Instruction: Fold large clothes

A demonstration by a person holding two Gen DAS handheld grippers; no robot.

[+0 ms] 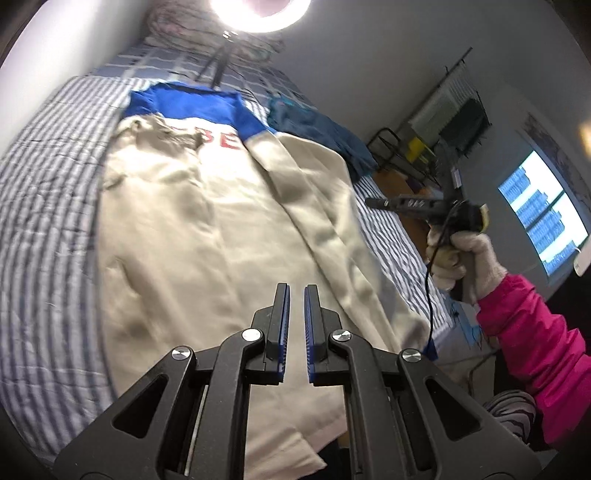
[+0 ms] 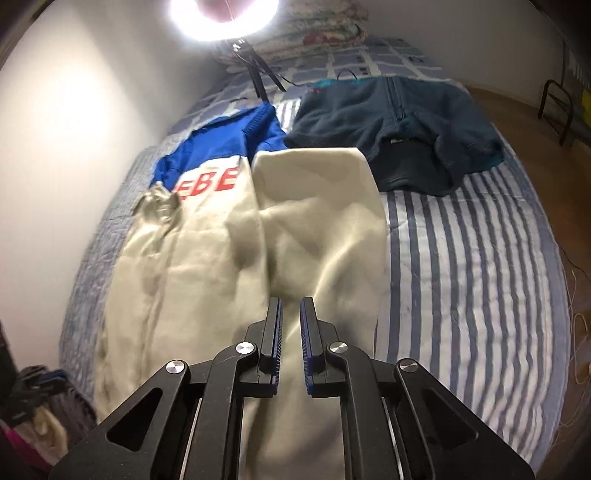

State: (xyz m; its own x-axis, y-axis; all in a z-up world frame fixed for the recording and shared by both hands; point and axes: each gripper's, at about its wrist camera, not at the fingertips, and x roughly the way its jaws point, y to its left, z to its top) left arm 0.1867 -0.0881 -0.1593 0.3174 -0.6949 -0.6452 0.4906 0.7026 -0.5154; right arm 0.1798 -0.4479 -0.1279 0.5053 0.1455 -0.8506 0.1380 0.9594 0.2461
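A cream sweatshirt (image 1: pixel 207 229) with a blue yoke and red letters lies spread on the striped bed (image 1: pixel 44 192), one side folded over its middle; a dark teal fleece (image 2: pixel 399 129) lies just beside its top corner. The left tongs (image 1: pixel 296 291) and the right tongs (image 2: pixel 291 306) hover above the cream cloth, both nearly closed and empty; a gloved hand (image 1: pixel 461 254) in a pink sleeve (image 1: pixel 535 350) holds the right ones

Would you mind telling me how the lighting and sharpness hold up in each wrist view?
Left wrist view: the ring light blows out the top edge, the cream sweatshirt and striped bedspread are motion-blurred, and the window glares. Right wrist view: the same lamp flares at the top, the sweatshirt's near folds are smeared, and the dark fleece stays sharper.
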